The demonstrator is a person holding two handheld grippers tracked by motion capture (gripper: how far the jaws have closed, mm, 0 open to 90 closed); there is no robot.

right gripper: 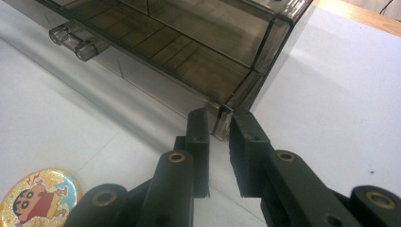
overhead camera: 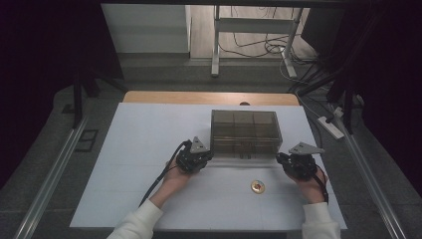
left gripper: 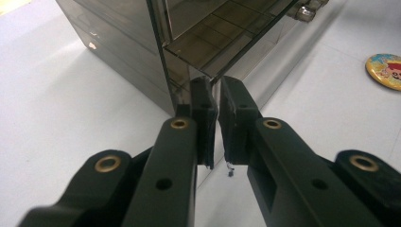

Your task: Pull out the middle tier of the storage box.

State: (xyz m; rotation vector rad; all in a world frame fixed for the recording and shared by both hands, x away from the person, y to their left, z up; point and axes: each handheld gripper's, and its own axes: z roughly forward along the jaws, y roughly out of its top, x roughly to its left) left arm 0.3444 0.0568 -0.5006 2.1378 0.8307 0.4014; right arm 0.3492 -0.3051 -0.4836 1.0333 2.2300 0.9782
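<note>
High view showed a smoked, see-through plastic box (overhead camera: 245, 130) with inner compartments standing on the white table (overhead camera: 139, 164), slightly right of centre, its front edge facing the person. A round cartoon badge (overhead camera: 258, 187) lay on the table just in front of the box, apart from it and touched by nothing.

Left gripper (overhead camera: 199, 155) sat at the box's front left corner. Left gripper view showed its jaws drawn nearly together on the thin front wall or lid edge of the box (left gripper: 142, 42) at that corner — pads pressed against the plastic, so a firm pinch.

Right gripper (overhead camera: 284, 158) sat at the front right corner. Right gripper view showed the corner rib of the box (right gripper: 189, 52) between the two narrowly parted jaws; the frames did not settle whether the pads pressed on it. A clear handle (right gripper: 71, 41) ran along the box front.

Assessment: the step in hand appeared to be taking hold of the box at both front corners, ahead of lifting, shifting or opening it. The next move would call for a confirmed right-hand grip and both hands moving together — uneven pull could twist the box or let the thin edge slip.
</note>
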